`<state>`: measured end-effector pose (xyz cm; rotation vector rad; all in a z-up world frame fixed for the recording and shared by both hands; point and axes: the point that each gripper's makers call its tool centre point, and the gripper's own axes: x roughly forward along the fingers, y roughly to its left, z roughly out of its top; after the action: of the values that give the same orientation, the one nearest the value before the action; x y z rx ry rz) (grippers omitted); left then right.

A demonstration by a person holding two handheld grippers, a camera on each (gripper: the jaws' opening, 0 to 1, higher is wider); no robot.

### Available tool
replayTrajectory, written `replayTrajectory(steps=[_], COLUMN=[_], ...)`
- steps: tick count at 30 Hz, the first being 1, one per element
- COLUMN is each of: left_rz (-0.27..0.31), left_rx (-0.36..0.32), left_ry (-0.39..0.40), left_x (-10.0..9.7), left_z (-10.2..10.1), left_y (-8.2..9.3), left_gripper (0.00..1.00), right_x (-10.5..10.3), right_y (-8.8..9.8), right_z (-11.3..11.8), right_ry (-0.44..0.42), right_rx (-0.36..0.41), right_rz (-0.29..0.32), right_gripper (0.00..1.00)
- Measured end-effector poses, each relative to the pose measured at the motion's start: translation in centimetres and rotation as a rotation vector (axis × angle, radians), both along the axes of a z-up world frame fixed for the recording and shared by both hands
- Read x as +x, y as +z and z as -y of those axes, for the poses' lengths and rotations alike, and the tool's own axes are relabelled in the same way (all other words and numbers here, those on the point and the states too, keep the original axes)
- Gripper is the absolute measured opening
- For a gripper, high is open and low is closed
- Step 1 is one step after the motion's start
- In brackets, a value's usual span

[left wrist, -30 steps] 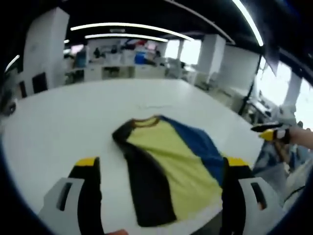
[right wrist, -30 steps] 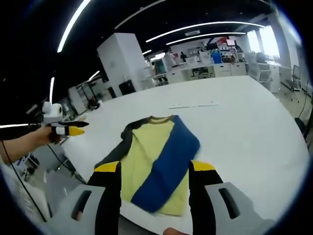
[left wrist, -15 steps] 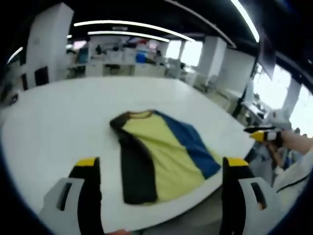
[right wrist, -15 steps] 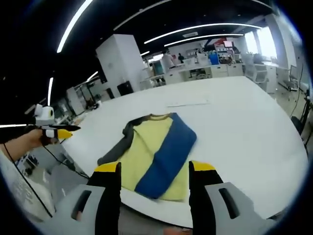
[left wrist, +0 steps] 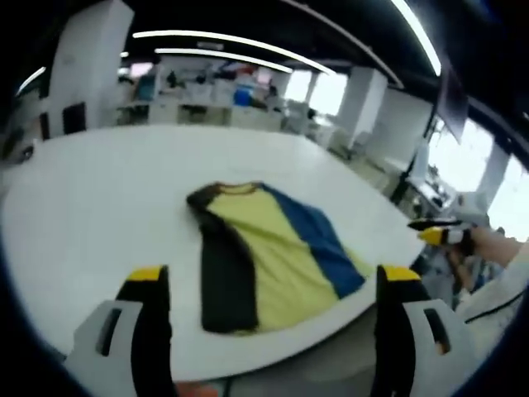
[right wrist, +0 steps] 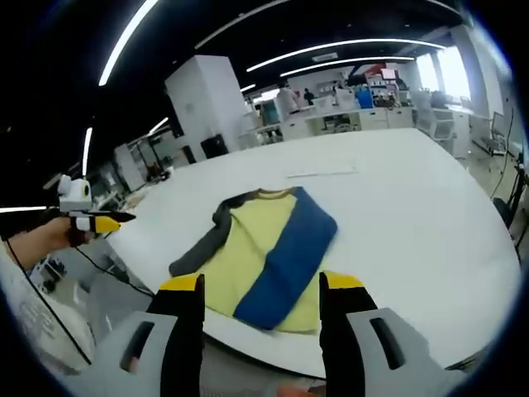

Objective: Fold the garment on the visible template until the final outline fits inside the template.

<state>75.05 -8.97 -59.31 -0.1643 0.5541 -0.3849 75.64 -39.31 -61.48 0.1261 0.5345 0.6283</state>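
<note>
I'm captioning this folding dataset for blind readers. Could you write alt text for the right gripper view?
A folded garment with yellow, blue and dark grey panels lies flat near the front edge of a large white table. The right hand-held gripper rises from the bottom, jaws open and empty, short of the cloth. At far left, the left hand-held gripper is held in a person's hand.

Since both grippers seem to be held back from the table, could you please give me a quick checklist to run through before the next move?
1. Shirt fully in view, lying on the table: ok.
2. Left gripper open and holding nothing: ok.
3. Right gripper open and holding nothing: ok.
4. Both grippers apart from the shirt: ok.
5. Shirt lying folded, black sleeve along one side, blue along the other: ok.
6. Outline inside the template: cannot tell; no template outline is clear around the shirt.
</note>
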Motion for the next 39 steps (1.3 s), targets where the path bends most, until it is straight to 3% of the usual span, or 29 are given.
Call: replayTrajectory(steps=[8,27,32,39], left_rz=[-0.007,-0.037,-0.043,-0.058], left_rx=[-0.032,-0.018,-0.022,-0.021], left_ry=[0.022,0.009,0.006,0.01], left_x=[-0.1,0.3,0.1,-0.6], left_z=[-0.1,0.3,0.5,0.1], left_y=[0.0,-0.8,-0.9,-1.4], left_gripper=[0.99,0.99,0.99,0.99], right_x=[0.4,1.2,0.8,0.7], right_y=[0.0,-0.1,-1.0,-1.1], right_z=[-0.1,-0.3,-1.0,-2.0], right_ry=[0.018,0.023,0.064,0.087], right_rx=[-0.011,-0.017,-0.06,-0.05], right_rz=[-0.002,-0.002,-0.008,-0.014], right_gripper=[0.56,0.56,0.56,0.56])
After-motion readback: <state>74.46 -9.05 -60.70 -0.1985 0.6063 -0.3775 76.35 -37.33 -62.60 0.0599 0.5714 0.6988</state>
